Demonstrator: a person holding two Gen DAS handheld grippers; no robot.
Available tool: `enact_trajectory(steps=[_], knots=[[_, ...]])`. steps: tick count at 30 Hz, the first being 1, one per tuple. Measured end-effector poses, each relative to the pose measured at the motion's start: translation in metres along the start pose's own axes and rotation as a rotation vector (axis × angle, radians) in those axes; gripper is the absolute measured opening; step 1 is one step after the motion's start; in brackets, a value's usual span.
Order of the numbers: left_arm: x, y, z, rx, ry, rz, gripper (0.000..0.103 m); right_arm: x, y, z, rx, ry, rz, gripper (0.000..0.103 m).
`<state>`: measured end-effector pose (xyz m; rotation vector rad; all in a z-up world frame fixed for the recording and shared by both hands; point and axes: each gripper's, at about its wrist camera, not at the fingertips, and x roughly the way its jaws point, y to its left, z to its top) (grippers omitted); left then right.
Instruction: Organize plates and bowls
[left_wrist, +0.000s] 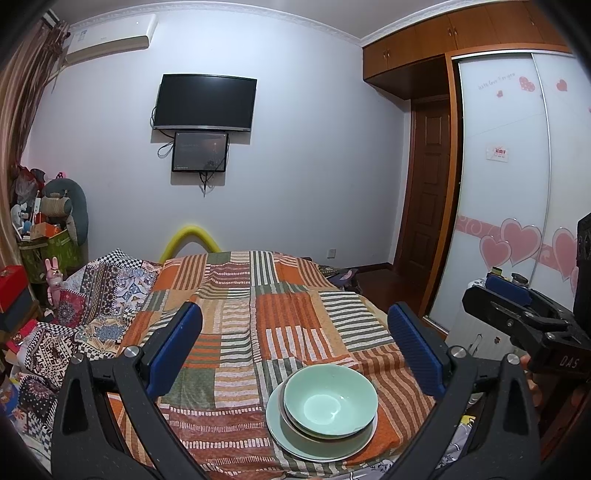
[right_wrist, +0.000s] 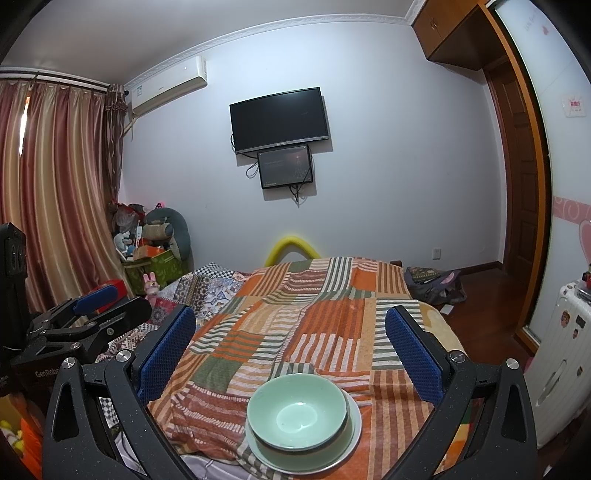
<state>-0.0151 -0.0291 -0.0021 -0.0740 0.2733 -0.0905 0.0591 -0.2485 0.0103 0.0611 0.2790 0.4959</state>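
A pale green bowl (left_wrist: 330, 399) sits nested on a second dish and a pale green plate (left_wrist: 291, 441), stacked on the striped patchwork bedspread (left_wrist: 280, 317) near the bed's front edge. The stack also shows in the right wrist view: bowl (right_wrist: 297, 411), plate (right_wrist: 345, 448). My left gripper (left_wrist: 295, 345) is open and empty, raised above and behind the stack. My right gripper (right_wrist: 290, 345) is open and empty, likewise above the stack. The right gripper appears at the right edge of the left wrist view (left_wrist: 524, 314); the left gripper shows at the left of the right wrist view (right_wrist: 92, 314).
A patterned quilt (left_wrist: 92, 314) lies bunched on the bed's left side. Boxes, bags and toys (left_wrist: 48, 236) pile up at the far left corner. A white suitcase (right_wrist: 565, 354) stands at the right by the sliding wardrobe (left_wrist: 517, 184). A bag (right_wrist: 432, 284) lies on the wooden floor.
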Motion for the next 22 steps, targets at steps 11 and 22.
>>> enact_trajectory(steps=[11, 22], knots=[[0.0007, -0.0013, 0.0006, 0.009, 0.008, -0.019, 0.102, 0.001, -0.0017, -0.0003, -0.006, 0.003, -0.003, 0.102], [0.0022, 0.0015, 0.0008, -0.012, 0.015, -0.036, 0.102, 0.0058, -0.0057, -0.0018, -0.005, 0.016, 0.0, 0.102]])
